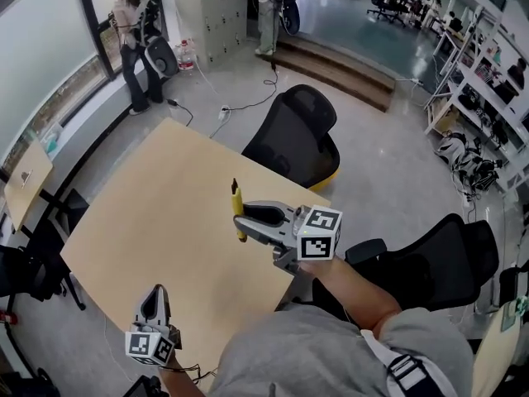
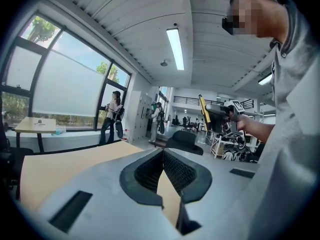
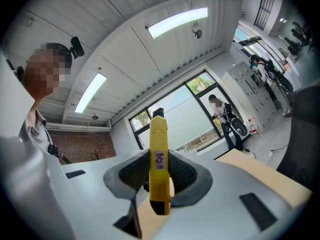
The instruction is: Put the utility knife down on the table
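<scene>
- Table (image 1: 149,222): broad, pale wood, bare beneath both claws; judged to be the landing place, not yet reached.
- Chair (image 1: 297,135): black, drawn up at the far edge of the table, well apart from the work.
- Right claw (image 1: 245,219): held out over the right part of the table and clear above the top, clamped on the knife; raised like this probably for carrying, with the lowering yet to do.
- Left claw (image 1: 155,294): low by the near edge, closed tip to tip with nothing between; seemingly idle and out of the way of the other arm.
- Knife (image 3: 158,159): yellow with a small label, gripped about its lower body between the right claw's pads. Set crosswise to the jaws, dark tip sticking out above them, butt end just below. In the air, touching no table. Likely needs bringing down close to the wood before letting go, otherwise a risk of dropping and bouncing.
</scene>
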